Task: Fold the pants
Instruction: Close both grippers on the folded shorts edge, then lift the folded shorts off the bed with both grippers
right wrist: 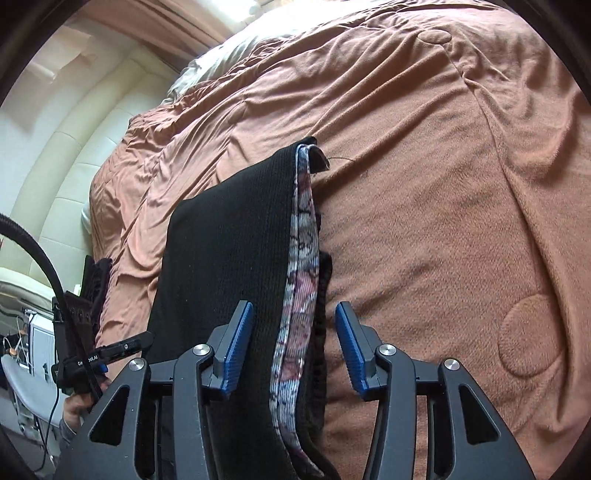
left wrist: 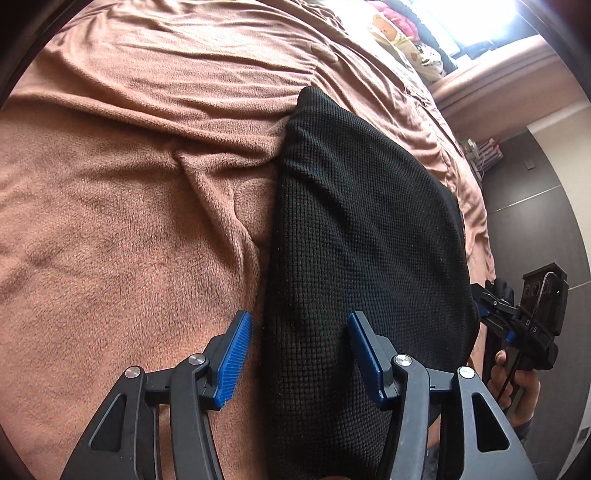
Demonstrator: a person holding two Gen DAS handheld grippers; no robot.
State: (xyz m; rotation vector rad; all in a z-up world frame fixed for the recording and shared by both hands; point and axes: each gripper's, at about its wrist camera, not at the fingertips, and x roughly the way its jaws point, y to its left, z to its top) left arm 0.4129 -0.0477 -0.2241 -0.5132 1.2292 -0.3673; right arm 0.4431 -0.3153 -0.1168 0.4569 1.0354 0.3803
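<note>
Black textured pants (left wrist: 362,221) lie folded in a long stack on the brown blanket (left wrist: 122,229). In the right wrist view the pants (right wrist: 229,243) show a pink-grey patterned lining (right wrist: 304,258) along their right edge. My left gripper (left wrist: 300,354) is open above the near left edge of the stack, one finger over the blanket, one over the cloth. My right gripper (right wrist: 294,343) is open, its fingers either side of the stack's right edge near the lining. Neither holds anything.
The brown blanket (right wrist: 443,206) covers the bed. A cream padded headboard (right wrist: 74,155) stands to the left in the right wrist view. Patterned pillows (left wrist: 402,33) and a bright window are at the far end; dark floor (left wrist: 532,192) lies beyond the bed's right edge.
</note>
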